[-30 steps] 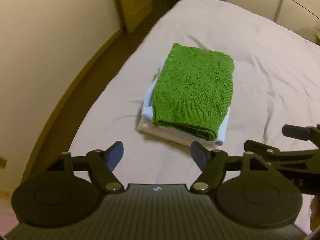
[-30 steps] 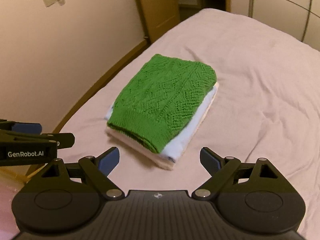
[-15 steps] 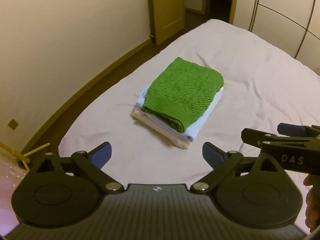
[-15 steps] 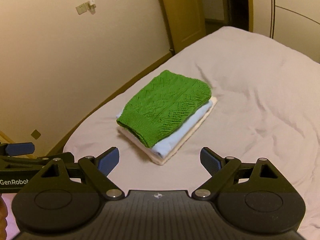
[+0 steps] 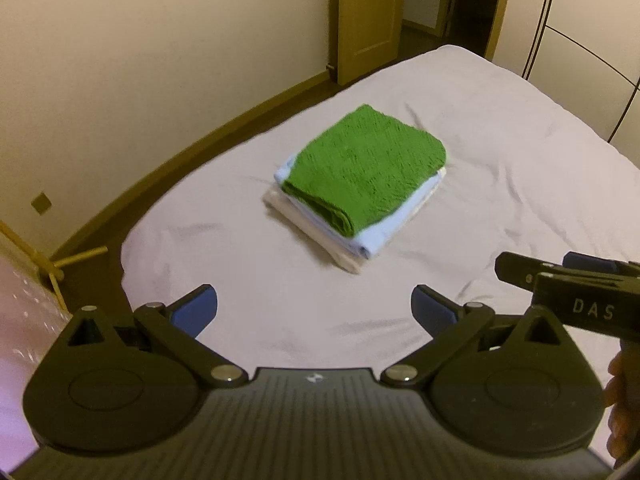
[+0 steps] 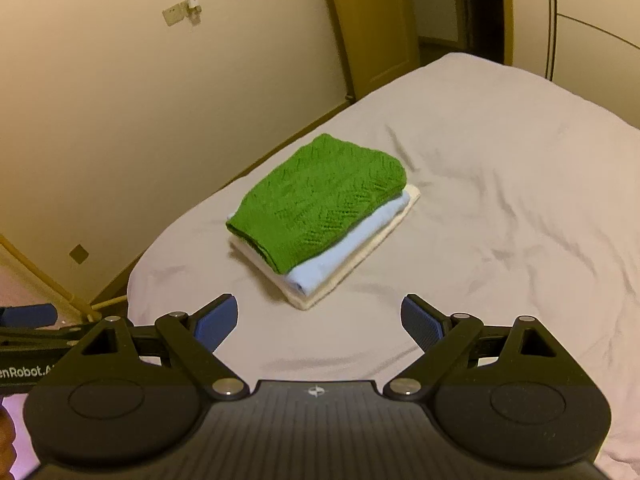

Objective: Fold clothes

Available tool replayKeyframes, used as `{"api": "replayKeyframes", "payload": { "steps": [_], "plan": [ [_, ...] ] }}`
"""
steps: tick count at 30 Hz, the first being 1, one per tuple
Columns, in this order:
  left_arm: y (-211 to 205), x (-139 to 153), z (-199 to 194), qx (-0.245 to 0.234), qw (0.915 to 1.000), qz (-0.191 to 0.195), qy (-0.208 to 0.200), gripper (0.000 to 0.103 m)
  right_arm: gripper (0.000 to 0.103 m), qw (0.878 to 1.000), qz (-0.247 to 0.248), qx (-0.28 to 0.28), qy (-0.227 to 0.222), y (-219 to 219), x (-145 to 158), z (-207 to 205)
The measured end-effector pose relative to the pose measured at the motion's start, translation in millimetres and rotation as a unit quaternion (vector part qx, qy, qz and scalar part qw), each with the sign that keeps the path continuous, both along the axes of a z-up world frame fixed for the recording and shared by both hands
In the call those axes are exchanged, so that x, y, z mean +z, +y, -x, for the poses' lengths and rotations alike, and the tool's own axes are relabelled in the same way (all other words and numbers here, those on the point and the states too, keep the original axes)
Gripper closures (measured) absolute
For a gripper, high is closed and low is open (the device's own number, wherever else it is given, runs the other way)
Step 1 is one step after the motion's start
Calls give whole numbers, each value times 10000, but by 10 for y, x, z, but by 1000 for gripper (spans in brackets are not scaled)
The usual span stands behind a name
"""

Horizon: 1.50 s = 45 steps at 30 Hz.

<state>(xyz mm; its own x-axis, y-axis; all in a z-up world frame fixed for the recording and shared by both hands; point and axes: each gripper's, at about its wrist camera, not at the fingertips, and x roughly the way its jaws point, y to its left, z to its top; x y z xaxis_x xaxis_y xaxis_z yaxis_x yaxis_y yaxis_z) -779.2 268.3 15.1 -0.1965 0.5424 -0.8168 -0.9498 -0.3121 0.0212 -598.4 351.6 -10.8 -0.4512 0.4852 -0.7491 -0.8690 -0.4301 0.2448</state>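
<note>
Left tongs [image 5: 314,306]: spread wide, empty, low in frame. Frame centre: green knit [image 5: 362,166], folded, tops the pale blue garment [image 5: 376,236] and cream garment [image 5: 352,262] on the bed [image 5: 520,168]. Right tongs [image 6: 318,320]: likewise spread, empty. Folding appears complete; no unfolded clothes in view.

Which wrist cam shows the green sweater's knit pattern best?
Right wrist: the green sweater is sharp there, its zigzag knit and ribbed hem clear. In the left wrist view it sits atop the same stack but is motion-blurred, its texture smeared.

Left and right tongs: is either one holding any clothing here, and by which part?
Nothing is held. The left tongs and right tongs are open, short of the folded stack topped by the green sweater.
</note>
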Motion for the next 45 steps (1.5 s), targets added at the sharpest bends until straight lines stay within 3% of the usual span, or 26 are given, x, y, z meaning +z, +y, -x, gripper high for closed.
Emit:
{"api": "replayKeyframes", "payload": {
  "steps": [9, 11, 45],
  "plan": [
    [31, -150, -91, 125, 9997, 164, -105, 1, 11, 9997, 62, 125, -199, 112, -104, -36],
    [60, -176, -101, 151, 9997, 185, -87, 1, 3, 9996, 77, 161, -236, 142, -128, -34],
    [829, -674, 104, 198, 9973, 701, -96, 1, 3, 9972, 518, 275, -472, 959, -598, 248]
  ]
}}
